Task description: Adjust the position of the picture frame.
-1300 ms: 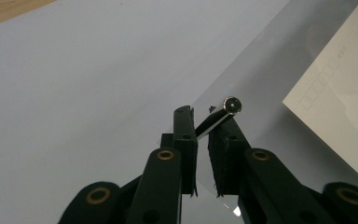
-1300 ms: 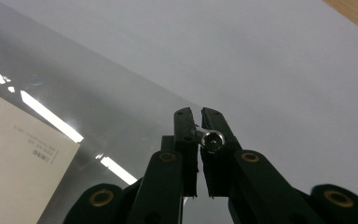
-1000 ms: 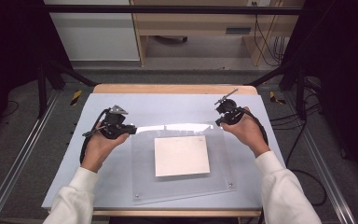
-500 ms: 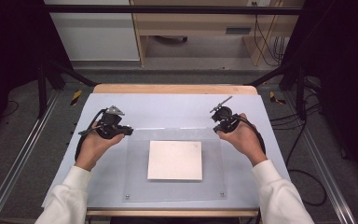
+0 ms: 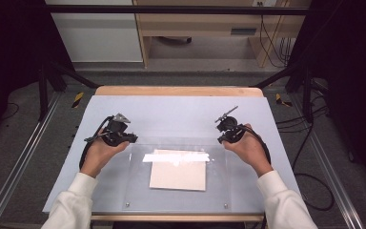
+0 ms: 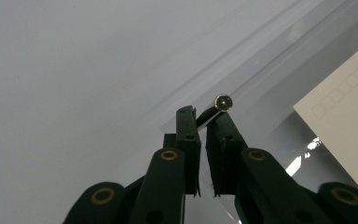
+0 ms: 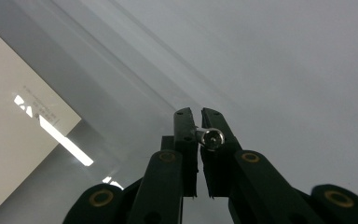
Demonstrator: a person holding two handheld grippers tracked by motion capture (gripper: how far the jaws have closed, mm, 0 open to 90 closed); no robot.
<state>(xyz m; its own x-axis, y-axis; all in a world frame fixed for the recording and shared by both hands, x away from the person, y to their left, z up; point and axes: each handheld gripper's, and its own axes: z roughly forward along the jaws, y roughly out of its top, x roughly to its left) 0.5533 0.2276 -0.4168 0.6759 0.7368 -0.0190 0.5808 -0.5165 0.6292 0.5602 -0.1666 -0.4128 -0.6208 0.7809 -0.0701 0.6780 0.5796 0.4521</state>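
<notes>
A clear acrylic plate (image 5: 219, 181) lies flat on the pale blue mat (image 5: 171, 112), with a cream card (image 5: 177, 174) under it. Small screws mark its near corners. My left gripper (image 5: 132, 138) is at the plate's far left corner. In the left gripper view that gripper (image 6: 203, 114) is shut on a shiny metal corner post (image 6: 219, 105), and the card (image 6: 345, 116) shows at the right. My right gripper (image 5: 221, 138) holds the far right corner. In the right gripper view it (image 7: 196, 114) is shut on a corner post (image 7: 212, 137), with the card (image 7: 14, 140) at the left.
The mat covers a wooden table whose far edge (image 5: 176, 90) shows bare. Metal frame rails (image 5: 24, 157) run along both sides. Cables (image 5: 310, 181) trail off the right side. A bright glare band (image 5: 176, 156) lies across the plate.
Both hands have drawn the plate toward the person and slightly left, and squared it up. The card moved with it. Both grippers kept their hold on the far corners.
</notes>
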